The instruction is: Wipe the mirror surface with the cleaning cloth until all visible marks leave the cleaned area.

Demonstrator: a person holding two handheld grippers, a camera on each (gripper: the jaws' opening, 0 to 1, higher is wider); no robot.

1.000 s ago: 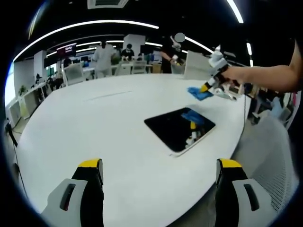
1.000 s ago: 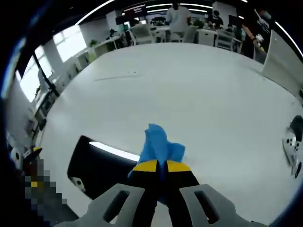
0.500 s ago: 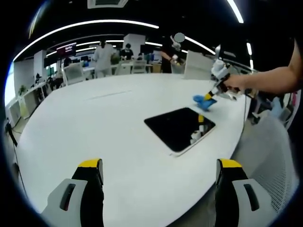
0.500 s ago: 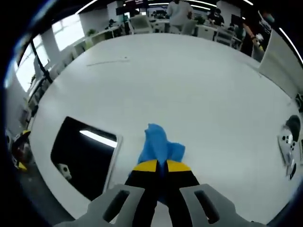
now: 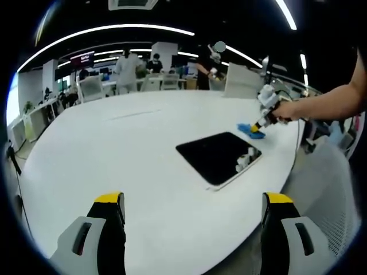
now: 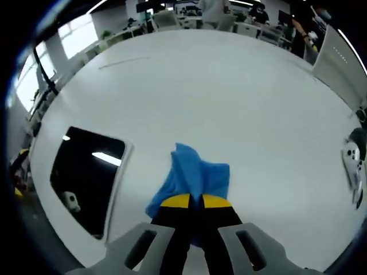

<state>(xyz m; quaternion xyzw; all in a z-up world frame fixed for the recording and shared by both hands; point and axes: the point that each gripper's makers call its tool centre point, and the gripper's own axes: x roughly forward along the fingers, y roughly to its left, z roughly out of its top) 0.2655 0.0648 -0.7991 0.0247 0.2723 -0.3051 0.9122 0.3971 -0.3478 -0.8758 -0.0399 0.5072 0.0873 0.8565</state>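
A dark rectangular mirror (image 5: 218, 157) with a white rim lies flat on the white table (image 5: 114, 149), near its right edge. Beyond the mirror's far corner a blue cleaning cloth (image 5: 251, 129) rests on the table, held by my right gripper (image 5: 261, 123). In the right gripper view that gripper (image 6: 195, 201) is shut on the blue cloth (image 6: 195, 176), whose folds spread on the table; the mirror (image 6: 86, 175) lies to its left. My left gripper (image 5: 192, 200) stands open above the table's near side, well short of the mirror.
The white table (image 6: 241, 97) is large and oval. A white game controller (image 6: 352, 166) lies by its right edge. A white panel (image 5: 241, 79) stands at the far edge. Behind are office desks, chairs and people (image 5: 126, 67).
My right gripper has carried the cloth away from above the mirror and lowered it onto the table past the mirror's far corner. The left gripper has stayed still.
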